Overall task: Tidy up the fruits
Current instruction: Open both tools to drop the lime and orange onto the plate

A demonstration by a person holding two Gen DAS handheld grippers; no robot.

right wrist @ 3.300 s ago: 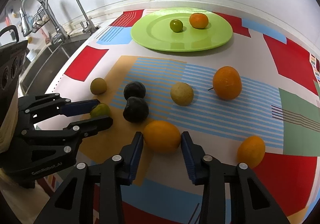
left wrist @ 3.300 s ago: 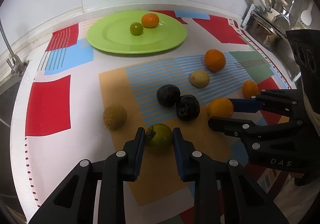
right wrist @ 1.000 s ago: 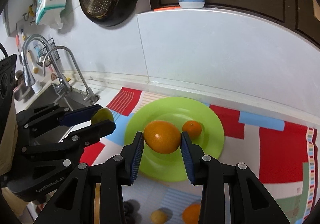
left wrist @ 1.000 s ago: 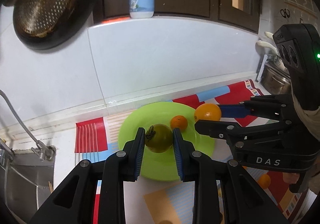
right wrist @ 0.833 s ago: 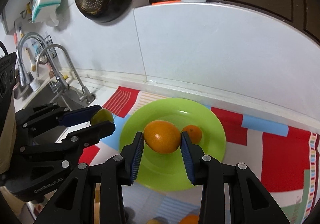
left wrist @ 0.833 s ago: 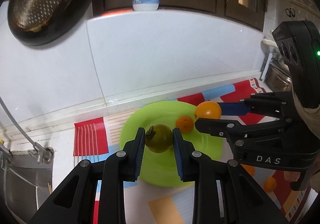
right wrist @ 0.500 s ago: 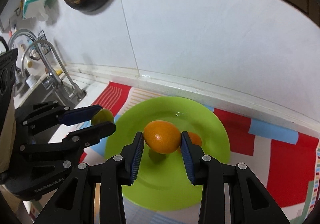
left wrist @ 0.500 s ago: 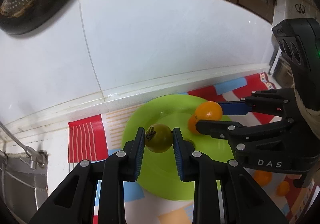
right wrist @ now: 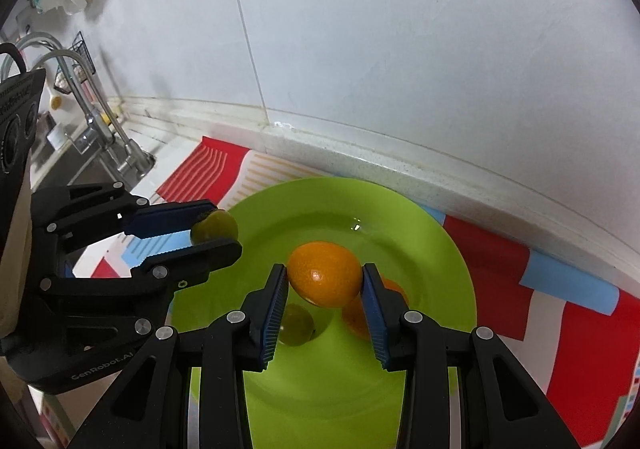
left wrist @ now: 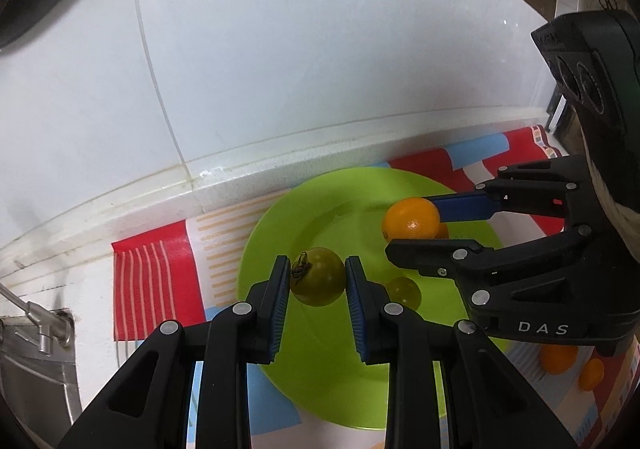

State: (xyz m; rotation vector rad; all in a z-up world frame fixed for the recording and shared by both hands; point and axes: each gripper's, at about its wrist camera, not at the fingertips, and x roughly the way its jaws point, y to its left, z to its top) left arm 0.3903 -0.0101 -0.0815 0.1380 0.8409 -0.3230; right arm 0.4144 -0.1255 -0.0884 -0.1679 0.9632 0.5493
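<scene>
The green tomato [left wrist: 318, 275] is pinched between the pads of the left gripper [left wrist: 317, 281], stem turned toward the left pad, and hangs over the green plate [left wrist: 280, 233] toward its 9 o'clock side. The orange [right wrist: 325, 274] is clamped crosswise in the right gripper [right wrist: 325, 281], above the plate's middle. Both are gripped at their widest girth, probably so that round fruit cannot squirt out.

Already lying on the plate are a small green fruit [right wrist: 296, 323] at about 7 o'clock of the orange and a small orange fruit [right wrist: 394, 291] at 4 o'clock (half hidden by the right pad). Each carried fruit seems aimed at bare plate beside these.

More orange fruits [left wrist: 558, 359] wait on the patterned mat [left wrist: 152, 289].
</scene>
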